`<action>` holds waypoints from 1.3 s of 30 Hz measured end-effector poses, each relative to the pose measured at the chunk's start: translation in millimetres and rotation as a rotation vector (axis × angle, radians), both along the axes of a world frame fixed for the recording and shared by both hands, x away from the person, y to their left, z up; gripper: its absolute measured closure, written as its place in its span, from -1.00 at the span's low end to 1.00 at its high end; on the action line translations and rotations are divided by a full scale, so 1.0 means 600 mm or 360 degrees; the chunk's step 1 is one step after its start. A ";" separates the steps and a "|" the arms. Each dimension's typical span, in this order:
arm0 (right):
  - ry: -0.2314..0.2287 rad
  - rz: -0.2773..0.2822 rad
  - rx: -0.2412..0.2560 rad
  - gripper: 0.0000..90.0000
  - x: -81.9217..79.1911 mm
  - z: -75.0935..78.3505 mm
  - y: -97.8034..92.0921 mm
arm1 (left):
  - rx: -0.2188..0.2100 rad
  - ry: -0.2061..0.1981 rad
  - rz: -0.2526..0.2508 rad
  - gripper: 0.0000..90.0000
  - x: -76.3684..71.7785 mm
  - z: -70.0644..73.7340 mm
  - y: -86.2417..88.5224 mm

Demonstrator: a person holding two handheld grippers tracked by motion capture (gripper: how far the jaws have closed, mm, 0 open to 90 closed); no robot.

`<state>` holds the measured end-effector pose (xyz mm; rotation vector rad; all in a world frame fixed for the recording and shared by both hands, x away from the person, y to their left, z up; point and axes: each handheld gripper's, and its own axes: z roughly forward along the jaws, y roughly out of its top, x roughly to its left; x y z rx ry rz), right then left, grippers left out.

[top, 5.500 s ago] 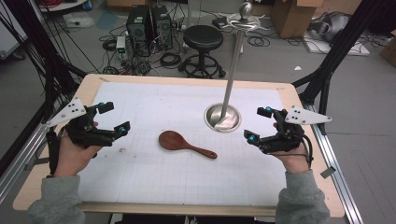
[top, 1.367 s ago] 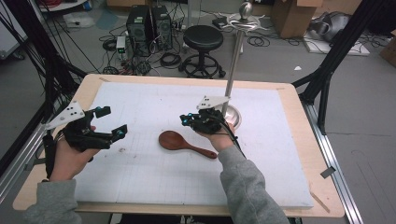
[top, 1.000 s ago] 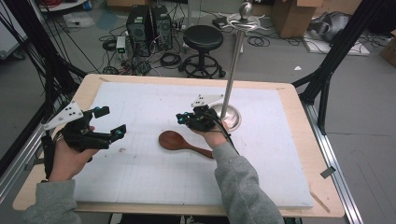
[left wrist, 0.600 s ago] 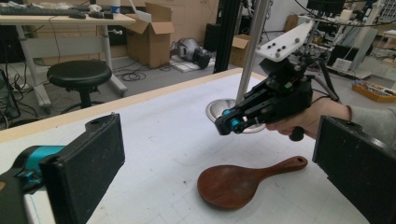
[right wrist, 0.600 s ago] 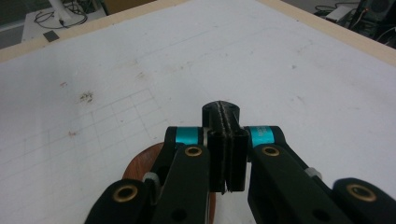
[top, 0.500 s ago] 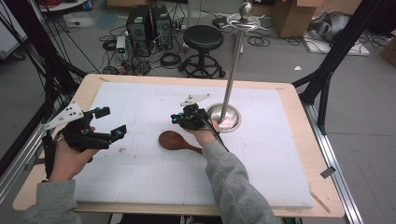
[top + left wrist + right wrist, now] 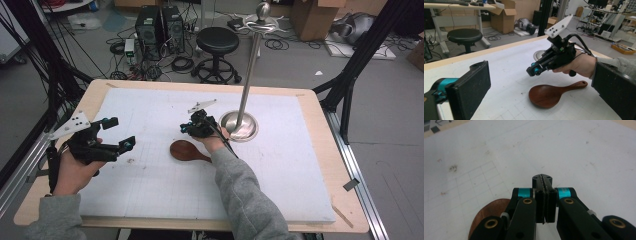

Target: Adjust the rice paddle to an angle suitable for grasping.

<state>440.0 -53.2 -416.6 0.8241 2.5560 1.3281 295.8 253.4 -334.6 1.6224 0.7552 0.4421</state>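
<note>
Wooden spoon [image 7: 186,150] lies on mat near the stand [image 7: 240,125]; right gripper [image 7: 192,128] hovers just above spoon's handle end, left gripper [image 7: 120,135] well apart.
L view: left jaws spread wide.
R view: right jaws pressed together, empty, spoon bowl [image 7: 487,213] beneath.

One wooden spoon [image 7: 187,151], one metal stand [image 7: 243,105], two tongs [image 7: 118,136] [image 7: 187,128], one stool [image 7: 218,41]
</note>
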 end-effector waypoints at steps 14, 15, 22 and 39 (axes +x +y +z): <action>0.0108 0.0049 -0.0038 0.99 0.008 -0.015 0.025 | -0.0012 0.0011 -0.0008 -0.94 -0.001 -0.007 0.001; 0.0093 0.0067 -0.0069 0.99 0.007 -0.013 0.030 | -0.0011 0.0007 -0.0011 -0.94 -0.002 -0.007 0.001; 0.0071 0.0092 -0.0148 0.99 0.012 -0.011 0.058 | 0.0001 0.0019 -0.0011 -0.94 -0.006 -0.010 0.003; 0.0109 0.0085 -0.0269 0.99 0.018 -0.033 0.067 | 0.0019 0.0020 -0.0005 -0.94 -0.006 -0.012 0.002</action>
